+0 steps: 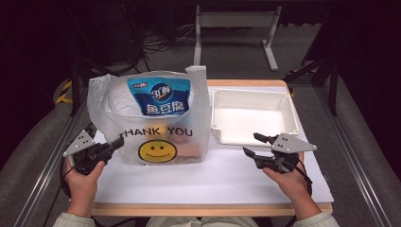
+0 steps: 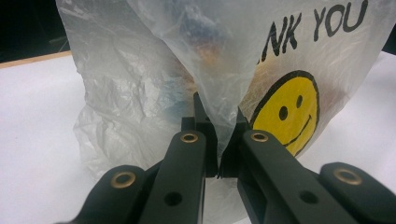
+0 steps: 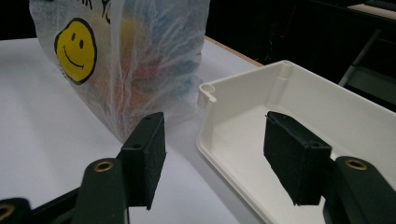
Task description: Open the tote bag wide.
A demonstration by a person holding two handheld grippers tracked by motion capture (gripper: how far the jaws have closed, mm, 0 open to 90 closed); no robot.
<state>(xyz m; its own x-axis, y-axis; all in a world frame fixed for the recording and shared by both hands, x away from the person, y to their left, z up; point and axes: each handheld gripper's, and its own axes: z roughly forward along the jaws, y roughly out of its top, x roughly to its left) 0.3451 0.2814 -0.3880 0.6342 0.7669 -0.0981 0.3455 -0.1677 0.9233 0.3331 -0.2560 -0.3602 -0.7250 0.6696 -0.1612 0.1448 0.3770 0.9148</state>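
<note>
Plastic bag (image 1: pixel 151 118) upright on the white table surface (image 1: pixel 213 179), left of centre, printed "THANK YOU" with a yellow smiley (image 1: pixel 157 151) on the near face. Blue snack packet (image 1: pixel 160 97) standing inside, top poking above the bag's front; other coloured items blurred through the film, not identifiable.

Left gripper (image 1: pixel 117 142) at the bag's lower left corner — jaws pressed nearly together on a fold of the bag's film. In the left gripper view, film (image 2: pixel 224 93) runs down into the narrow gap between the pads, smiley just to the right of them.

Right gripper (image 1: pixel 254 145) held above the table, right of the bag and at the near edge of the white tray (image 1: pixel 255 116). Jaws spread wide, nothing between them. In the right gripper view, one pad (image 3: pixel 149 154) sits over the table near the bag's corner, the other pad (image 3: pixel 294 158) over the tray's floor — tray rim passing between them.

Tray right of the bag, just beside it, interior bare. Both hands (image 1: pixel 85 182) gripping the handles from the near edge.
</note>
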